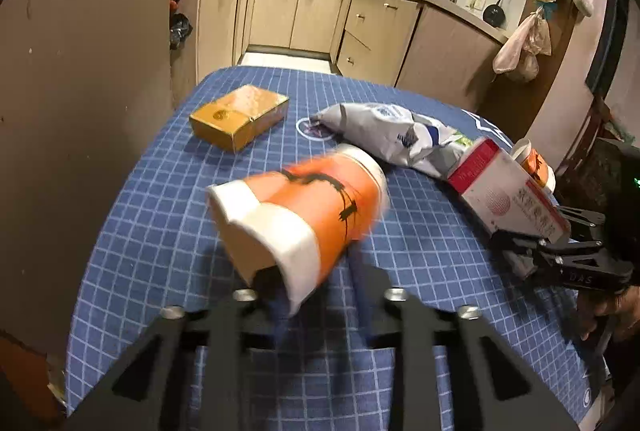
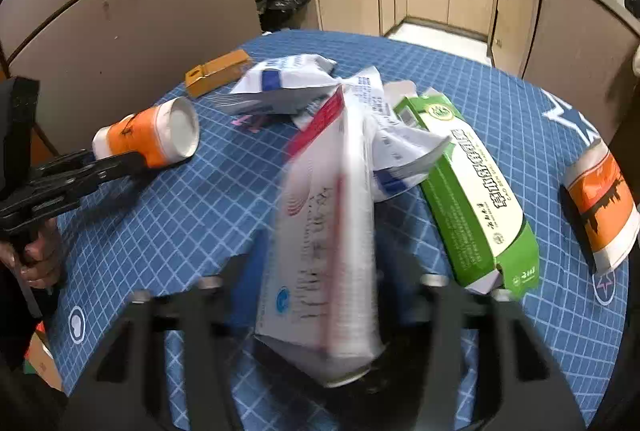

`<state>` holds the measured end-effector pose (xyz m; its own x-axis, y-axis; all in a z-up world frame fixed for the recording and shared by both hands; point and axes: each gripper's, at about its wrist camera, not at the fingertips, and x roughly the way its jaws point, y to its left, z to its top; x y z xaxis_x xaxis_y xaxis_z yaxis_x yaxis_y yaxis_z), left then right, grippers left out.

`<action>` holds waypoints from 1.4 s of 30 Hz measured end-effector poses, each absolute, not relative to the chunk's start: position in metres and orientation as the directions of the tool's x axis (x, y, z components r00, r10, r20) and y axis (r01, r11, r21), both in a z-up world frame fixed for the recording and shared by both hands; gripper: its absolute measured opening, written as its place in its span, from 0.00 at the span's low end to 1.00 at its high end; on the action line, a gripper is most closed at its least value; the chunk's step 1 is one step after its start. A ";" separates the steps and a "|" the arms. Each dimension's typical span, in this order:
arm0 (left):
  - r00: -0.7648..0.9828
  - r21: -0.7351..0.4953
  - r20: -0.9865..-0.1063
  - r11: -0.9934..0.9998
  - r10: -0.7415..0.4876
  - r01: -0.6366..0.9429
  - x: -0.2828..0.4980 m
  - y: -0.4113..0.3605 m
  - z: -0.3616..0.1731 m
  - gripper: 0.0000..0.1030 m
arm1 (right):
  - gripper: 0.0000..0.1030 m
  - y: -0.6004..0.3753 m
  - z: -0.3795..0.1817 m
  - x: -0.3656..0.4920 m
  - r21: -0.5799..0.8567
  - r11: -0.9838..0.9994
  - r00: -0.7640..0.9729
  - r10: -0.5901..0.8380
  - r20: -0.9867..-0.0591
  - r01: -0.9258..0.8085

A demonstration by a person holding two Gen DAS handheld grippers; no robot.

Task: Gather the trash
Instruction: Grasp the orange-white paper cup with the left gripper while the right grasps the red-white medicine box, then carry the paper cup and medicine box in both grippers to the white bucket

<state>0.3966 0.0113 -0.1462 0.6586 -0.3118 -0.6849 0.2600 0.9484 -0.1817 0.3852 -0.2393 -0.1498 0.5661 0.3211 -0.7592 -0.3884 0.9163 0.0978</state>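
The left gripper (image 1: 316,283) is closed on an orange and white paper cup (image 1: 298,219): one finger goes inside the crushed mouth of the cup and the other finger presses the wall from outside, so the rim is pinched between them. The cup lies on its side, with its bottom pointing away from the fingers, over the blue checked tablecloth (image 1: 420,231). The right gripper (image 2: 320,311) is closed on a white and red carton (image 2: 324,231), which stands between its two fingers and stretches forward from them; its picture is blurred. Just to the right of these fingers lies a green and white box (image 2: 472,199), flat on the cloth and opened at the near end. Beyond the carton, ahead of the fingertips, a crumpled white and blue bag (image 2: 304,87) lies and touches the far end of the carton. Further ahead and to the left there is a yellow-brown cardboard box (image 2: 216,71), apart from the other things. A second orange and white cup (image 2: 600,207) lies well to the right of the right fingers, near the table edge. At the left border of the right wrist view, a hand (image 2: 40,255) holds the handle of the left gripper.
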 end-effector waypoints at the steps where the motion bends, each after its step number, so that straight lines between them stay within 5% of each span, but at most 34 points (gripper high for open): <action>1: 0.658 -0.186 -0.686 0.949 -0.312 0.256 0.396 0.012 -0.146 0.09 | 0.15 -0.237 -0.148 0.380 0.081 0.918 0.579 0.311 -0.753 -0.388; 25: 0.742 -0.072 -0.629 0.968 -0.232 0.242 0.334 -0.002 -0.111 0.04 | 0.15 -0.295 -0.064 0.283 0.420 0.836 0.696 0.535 -0.479 -0.354; 42: 0.780 -0.062 -0.557 0.951 -0.284 0.301 0.293 -0.012 -0.085 0.04 | 0.15 -0.279 -0.089 0.232 0.367 0.883 0.710 0.458 -0.535 -0.293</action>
